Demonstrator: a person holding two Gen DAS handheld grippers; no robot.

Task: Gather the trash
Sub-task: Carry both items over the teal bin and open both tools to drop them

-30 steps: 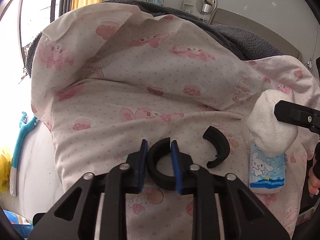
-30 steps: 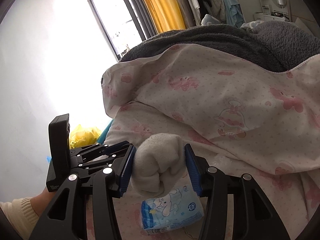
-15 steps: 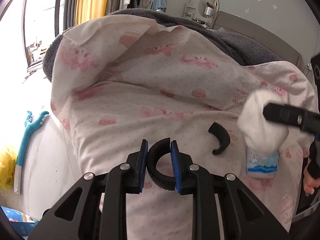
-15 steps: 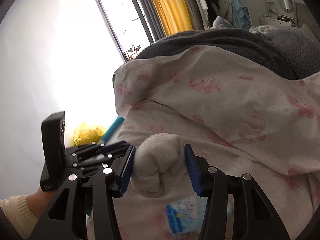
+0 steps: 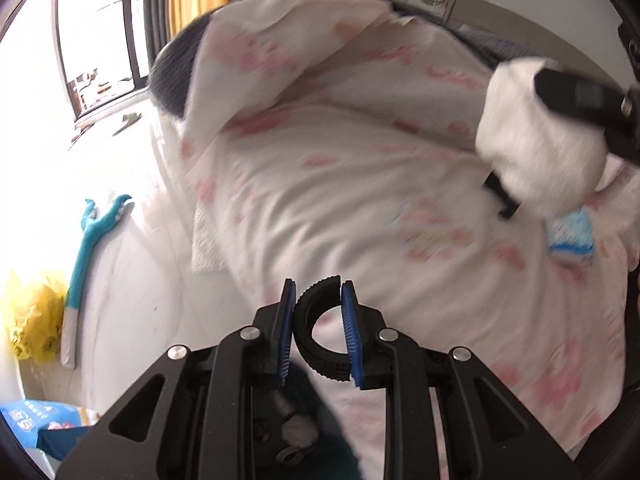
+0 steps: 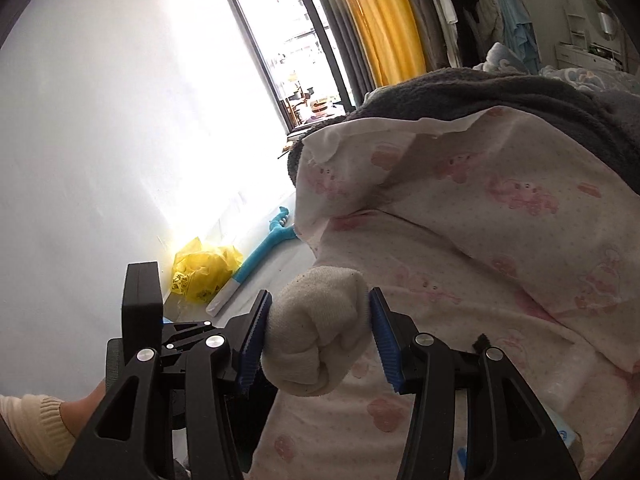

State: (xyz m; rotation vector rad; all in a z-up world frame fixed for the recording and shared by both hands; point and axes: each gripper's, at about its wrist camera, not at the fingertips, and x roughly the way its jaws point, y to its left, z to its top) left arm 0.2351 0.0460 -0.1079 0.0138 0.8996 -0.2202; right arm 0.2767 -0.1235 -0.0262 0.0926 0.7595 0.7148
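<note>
Black ribbed C-shaped ring piece (image 5: 320, 344) sits clamped between the blue pads of the left gripper (image 5: 319, 330), fingers narrow around it, held above the edge of the bed. White balled sock (image 6: 318, 338) is squeezed between the 2 fingers of the right gripper (image 6: 320, 338), fingers set at medium width on it; in the left wrist view the same sock (image 5: 536, 148) shows at upper right with a black finger over it. Second black curved piece (image 5: 502, 196) lies on the pink-print sheet (image 5: 360, 184), partly hidden behind the sock. Blue-white tissue pack (image 5: 570, 234) lies on the sheet just beside it. Grey blanket (image 6: 500, 96) is bunched under the folded-back sheet. On the floor by the wall: yellow plastic bag (image 6: 204, 268) and teal long-handled brush (image 6: 256, 258). Yellow curtain (image 6: 380, 20) hangs by the window. Left view is motion-blurred.
</note>
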